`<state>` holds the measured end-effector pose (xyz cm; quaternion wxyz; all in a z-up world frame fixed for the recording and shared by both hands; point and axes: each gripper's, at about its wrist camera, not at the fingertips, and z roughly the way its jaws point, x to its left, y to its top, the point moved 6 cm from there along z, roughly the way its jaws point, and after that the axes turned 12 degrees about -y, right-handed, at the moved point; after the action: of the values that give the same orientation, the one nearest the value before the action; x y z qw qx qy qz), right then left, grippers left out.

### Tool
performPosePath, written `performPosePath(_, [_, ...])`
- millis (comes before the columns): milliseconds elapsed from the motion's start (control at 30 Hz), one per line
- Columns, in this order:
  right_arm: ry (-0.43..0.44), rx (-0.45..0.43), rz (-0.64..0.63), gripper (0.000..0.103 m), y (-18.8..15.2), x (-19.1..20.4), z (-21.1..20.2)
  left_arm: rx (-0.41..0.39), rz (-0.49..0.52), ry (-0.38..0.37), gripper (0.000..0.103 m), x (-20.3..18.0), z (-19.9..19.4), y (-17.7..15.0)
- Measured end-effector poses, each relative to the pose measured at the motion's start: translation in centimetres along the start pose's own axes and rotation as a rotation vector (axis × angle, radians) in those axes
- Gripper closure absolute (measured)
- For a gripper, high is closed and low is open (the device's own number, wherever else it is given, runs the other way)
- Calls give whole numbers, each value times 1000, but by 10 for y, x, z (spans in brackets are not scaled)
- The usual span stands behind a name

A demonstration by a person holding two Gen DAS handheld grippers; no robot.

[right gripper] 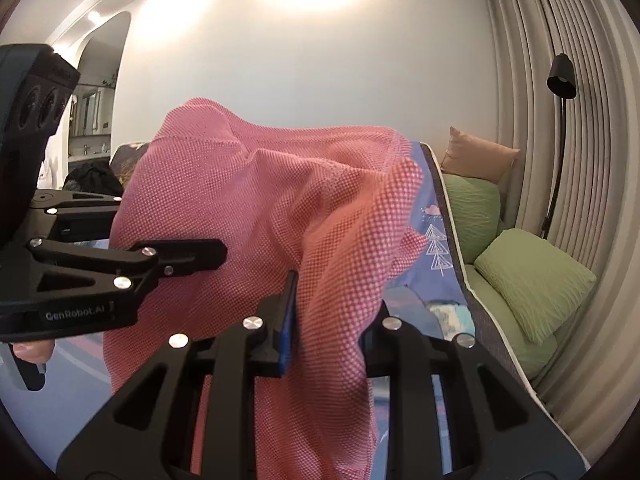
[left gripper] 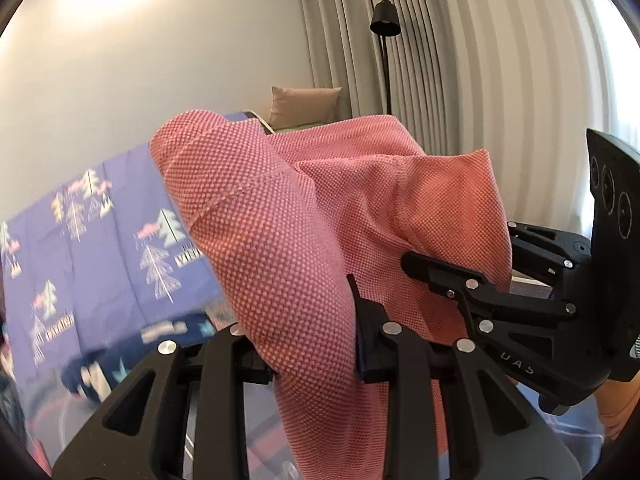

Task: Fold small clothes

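A: Left hand-held gripper [left gripper: 316, 354] — clamped on the pink garment [left gripper: 280, 240], a thick roll of knit pinched between the two fingers.

B: Right hand-held gripper [right gripper: 328, 320] — same story, closed on another bunch of that pink garment [right gripper: 260, 208], cloth squeezed between the blue-faced pads [right gripper: 289, 320].

A: Garment lifted clear of the bed, slung between the two grippers, draped ahead of both and hanging down below the fingers (weave dotted, a stitched hem line visible near the left grip).

B: Each gripper visible in the other's view: right one off to the right of the left gripper [left gripper: 500, 292], left one off to the left of the right gripper [right gripper: 120, 264]. Both close together, side by side.

A: Beyond and below the left gripper: purple bedsheet [left gripper: 100, 240] printed with white trees, a dark blue printed cloth [left gripper: 120, 364] lying on it (blurred, kind unclear).

B: To the right of the right gripper: green cushions [right gripper: 532, 276], a tan pillow [right gripper: 476, 156], pleated curtains [right gripper: 580, 120], black floor lamp [right gripper: 560, 76]. White wall [right gripper: 300, 60] straight ahead.
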<state>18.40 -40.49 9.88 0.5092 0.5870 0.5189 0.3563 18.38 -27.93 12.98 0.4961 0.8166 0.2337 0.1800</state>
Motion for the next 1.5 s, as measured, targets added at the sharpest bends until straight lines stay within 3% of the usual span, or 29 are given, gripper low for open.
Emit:
performPosePath(300, [-31,15,1,79,50,-25,89,12,56,77,74,44,59,58])
performPosePath(500, [-23,118,35,78,43,-28,174,62,27,121,74,79,111,62])
performPosePath(533, [-24,148,31,72,36,-25,190,76,24,144,73,89,125,57])
performPosePath(567, [-74,206,5,55,21,-24,218,95,10,169,68,100,138,51])
performPosePath(633, [-219,297,-38,31,-9,-29,254,184,-38,249,50,129,170,25])
performPosePath(667, [-253,310,-44,32,-22,-30,261,263,-70,329,30,149,187,3])
performPosePath(700, [-254,331,-34,32,-40,-31,265,318,-87,395,26,162,196,-13])
performPosePath(733, [-229,351,-7,32,-56,-31,263,383,-104,460,26,176,205,-37])
performPosePath(767, [-211,361,12,32,-66,-31,260,420,-118,473,26,184,209,-57])
performPosePath(833, [-177,366,42,32,-87,-33,246,424,-145,437,26,189,204,-83])
performPosePath(1067, [-122,350,84,30,-116,-18,150,351,-201,306,20,155,157,-103])
performPosePath(1267, [-123,321,92,19,-109,-11,59,219,-204,179,2,82,88,-110])
performPosePath(1500, [-175,281,160,7,-99,-15,-33,139,-210,217,1,25,7,-121])
